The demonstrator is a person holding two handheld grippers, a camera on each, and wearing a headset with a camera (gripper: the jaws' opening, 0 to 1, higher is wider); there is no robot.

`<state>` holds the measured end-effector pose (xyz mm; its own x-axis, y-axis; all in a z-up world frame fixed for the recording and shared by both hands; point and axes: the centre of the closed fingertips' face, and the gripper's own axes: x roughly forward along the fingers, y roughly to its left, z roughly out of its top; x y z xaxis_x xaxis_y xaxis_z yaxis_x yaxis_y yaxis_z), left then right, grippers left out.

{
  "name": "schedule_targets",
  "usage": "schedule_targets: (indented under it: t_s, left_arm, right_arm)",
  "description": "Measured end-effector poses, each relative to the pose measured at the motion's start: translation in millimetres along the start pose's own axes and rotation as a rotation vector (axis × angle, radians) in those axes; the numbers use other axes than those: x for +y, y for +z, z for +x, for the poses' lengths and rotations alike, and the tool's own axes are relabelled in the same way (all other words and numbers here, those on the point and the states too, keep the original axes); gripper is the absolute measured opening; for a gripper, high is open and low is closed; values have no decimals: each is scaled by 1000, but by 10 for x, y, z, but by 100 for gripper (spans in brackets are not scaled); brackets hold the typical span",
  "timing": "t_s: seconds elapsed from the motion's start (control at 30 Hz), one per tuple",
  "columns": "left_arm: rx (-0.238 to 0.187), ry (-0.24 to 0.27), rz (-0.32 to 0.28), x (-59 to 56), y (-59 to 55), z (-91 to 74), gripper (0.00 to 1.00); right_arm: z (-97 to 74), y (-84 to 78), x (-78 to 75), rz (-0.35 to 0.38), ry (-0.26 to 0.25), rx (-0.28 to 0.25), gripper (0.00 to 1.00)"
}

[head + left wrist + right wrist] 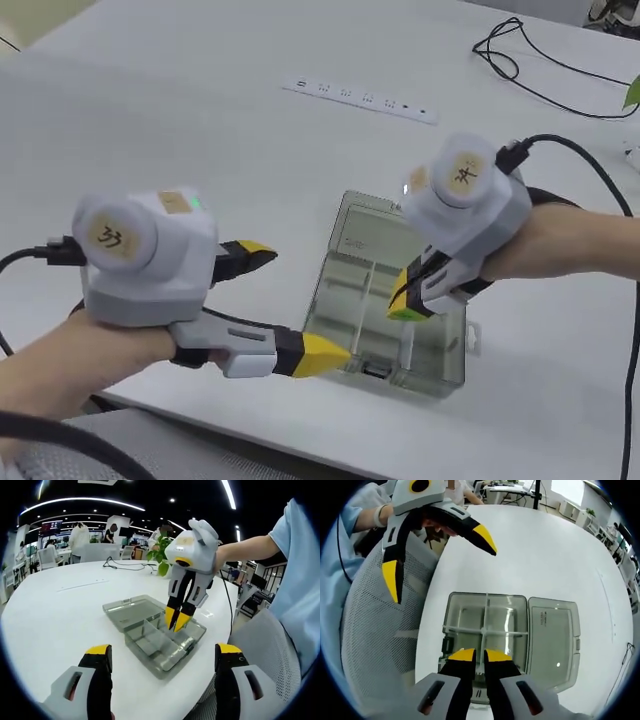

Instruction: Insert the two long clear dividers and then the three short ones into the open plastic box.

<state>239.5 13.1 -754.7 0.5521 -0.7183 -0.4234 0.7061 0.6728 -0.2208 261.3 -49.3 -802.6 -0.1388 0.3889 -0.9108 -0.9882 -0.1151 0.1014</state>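
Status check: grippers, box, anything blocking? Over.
Left gripper open, beside box. Right gripper nearly shut, tips down inside box. Crossed dividers seated in box; lid open flat. Nothing blocking.

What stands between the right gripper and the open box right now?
Nothing visible. The right gripper hangs directly over the open plastic box, jaws close together; the left gripper stands off to its side, open.

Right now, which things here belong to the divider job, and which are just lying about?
Job: plastic box, lid open; clear dividers seated inside; right gripper over the box; left gripper open beside it.
Lying about: power strip; black cable; green plant.
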Motion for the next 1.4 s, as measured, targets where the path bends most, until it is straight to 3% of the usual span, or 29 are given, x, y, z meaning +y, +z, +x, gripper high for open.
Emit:
schedule_targets:
  t_s: [0.17,0.27,0.43,0.63,0.93,1.07,1.17,1.4]
  left_arm:
    - [5,-3,3,1,4,12,86]
    - [6,-6,3,-8,5,19,85]
    - [8,-6,1,-15,0,18,85]
    - [12,-6,0,-19,-3,16,85]
    - [12,-3,0,-21,10,5,86]
    - [13,2,2,-9,17,-9,87]
    - [17,5,3,-8,19,-18,87]
    - [21,7,3,-25,26,-24,87]
  right_arm:
    - [-70,67,-47,-19,-31,-83,31]
    - [-123,87,-44,-13,-33,-123,37]
    - [-183,144,-67,-20,-79,-211,65]
    - [-202,116,-26,-1,-89,-256,83]
    - [-289,71,2,60,-114,-337,92]
    - [-342,-14,16,106,-147,-343,95]
    - [-406,-65,28,154,-166,-376,97]
    - [-600,-467,45,235,-217,-370,97]
